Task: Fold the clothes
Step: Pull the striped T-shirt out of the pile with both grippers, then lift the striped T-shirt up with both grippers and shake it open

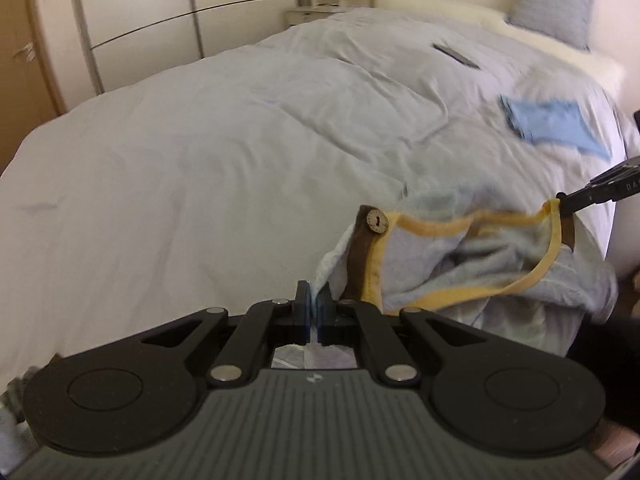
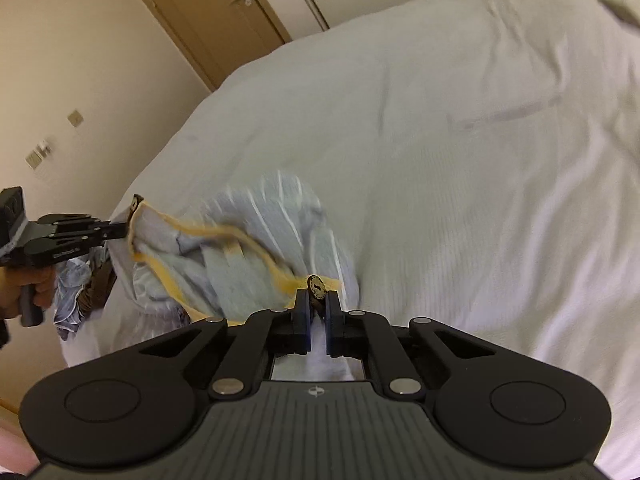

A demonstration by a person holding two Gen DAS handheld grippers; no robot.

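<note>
A pale blue garment (image 1: 500, 272) with yellow trim, brown straps and wooden buttons hangs bunched between my two grippers over the near edge of the bed (image 1: 200, 160). My left gripper (image 1: 314, 294) is shut on a pale blue fold beside one brown strap. In the right wrist view it appears at the left (image 2: 122, 232), held by a hand. My right gripper (image 2: 317, 304) is shut on the other strap of the garment (image 2: 248, 240), just under its button. The left wrist view shows it at the right edge (image 1: 564, 200), pinching the yellow-trimmed corner.
A folded blue cloth (image 1: 556, 124) lies on the light grey duvet (image 2: 460, 160) to the right. A dark flat object (image 1: 456, 55) lies farther up, near a grey pillow (image 1: 552, 4). A wardrobe (image 1: 160, 20) and a wooden door (image 2: 208, 12) stand beyond the bed.
</note>
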